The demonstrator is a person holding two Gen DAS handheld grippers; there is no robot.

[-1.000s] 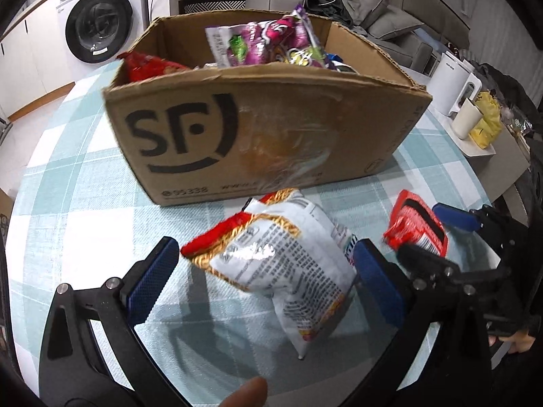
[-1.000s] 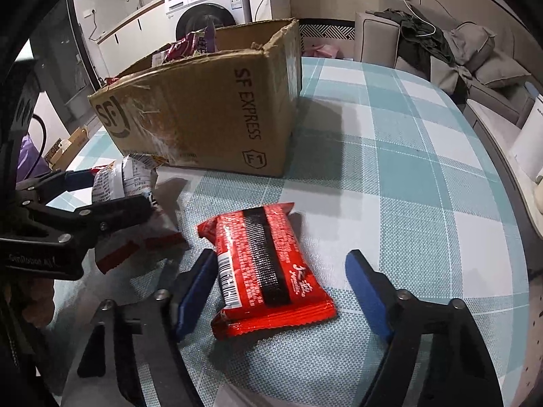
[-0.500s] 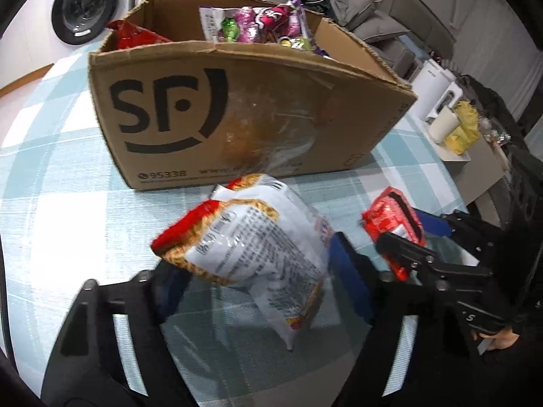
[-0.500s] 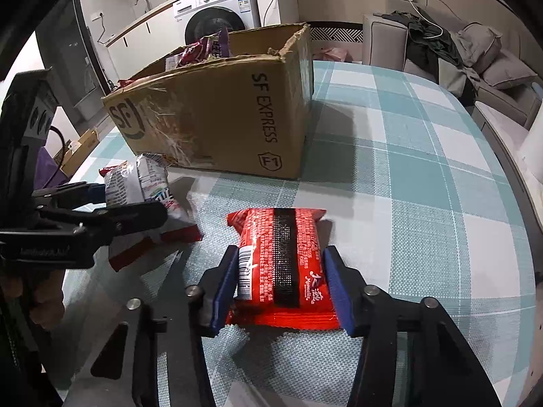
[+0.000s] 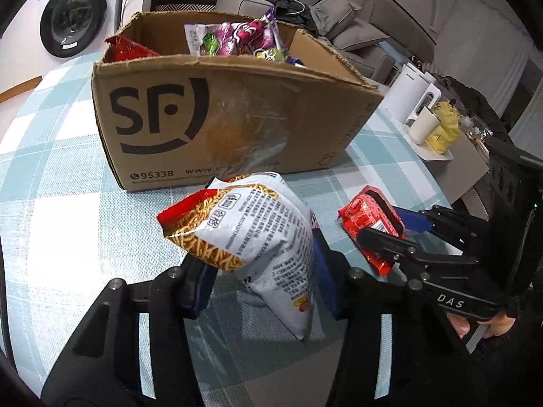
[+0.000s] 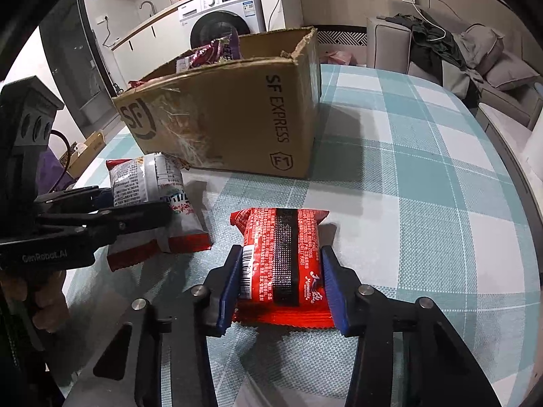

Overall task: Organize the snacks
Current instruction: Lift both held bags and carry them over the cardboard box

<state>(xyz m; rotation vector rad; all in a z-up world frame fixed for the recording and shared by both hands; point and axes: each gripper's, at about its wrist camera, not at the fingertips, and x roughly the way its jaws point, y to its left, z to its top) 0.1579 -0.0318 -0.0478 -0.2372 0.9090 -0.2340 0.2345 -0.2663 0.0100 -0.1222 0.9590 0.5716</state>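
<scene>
Step in hand: both snacks gripped, lift toward cardboard box (image 5: pixel 237 118) on counter (image 6: pixel 424 183). Left claw (image 5: pixel 261 278) clamped on noodle bag (image 5: pixel 251 230), raised off counter. Right claw (image 6: pixel 281 288) clamped on red packet (image 6: pixel 281 257), in front of box. Next: carry both over rim, release inside.

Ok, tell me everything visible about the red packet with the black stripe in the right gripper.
The red packet is a flat, glossy plastic wrapper with a black band down its middle, small white print, a barcode on one edge and crimped ends. The right hand-held gripper is shut on it, blue pads pressing both long sides. In the left wrist view it looks lifted and tilted above the checked tablecloth, in front of the cardboard box. Nothing else touches it.
</scene>
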